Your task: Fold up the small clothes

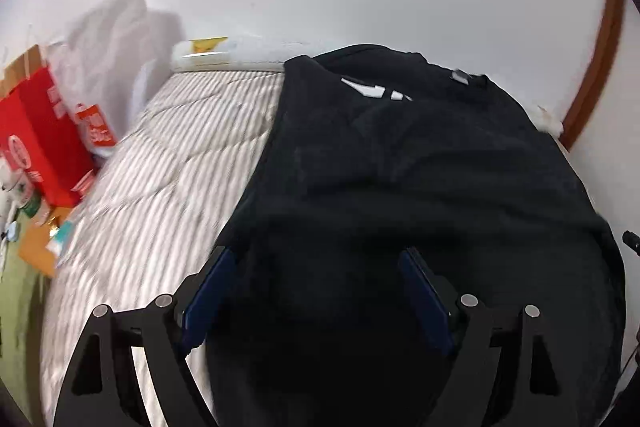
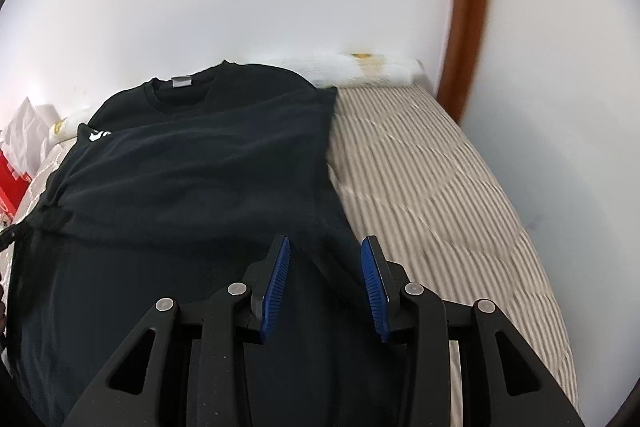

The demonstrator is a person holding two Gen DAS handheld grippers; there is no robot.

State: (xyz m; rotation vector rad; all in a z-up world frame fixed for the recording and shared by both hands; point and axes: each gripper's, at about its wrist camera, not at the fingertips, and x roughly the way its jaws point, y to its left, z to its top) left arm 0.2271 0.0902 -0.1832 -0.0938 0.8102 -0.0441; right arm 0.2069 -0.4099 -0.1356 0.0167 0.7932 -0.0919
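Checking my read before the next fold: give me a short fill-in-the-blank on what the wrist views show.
1. The shirt is coloured ____.
2. It lies on a ____ quilt.
3. The box beside the bed is ____.
4. The pads of the right hand-held gripper are ____.

Missing words: black; striped; red; blue

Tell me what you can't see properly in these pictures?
- White print on the shirt: left view, a fold covers most of it; right view, only a bit shows.
- Words on the red box: left view, blurred.
- Shirt's near hem: both views, hidden behind the left tool and right tool.
- Neck tag: right view, too small to read.
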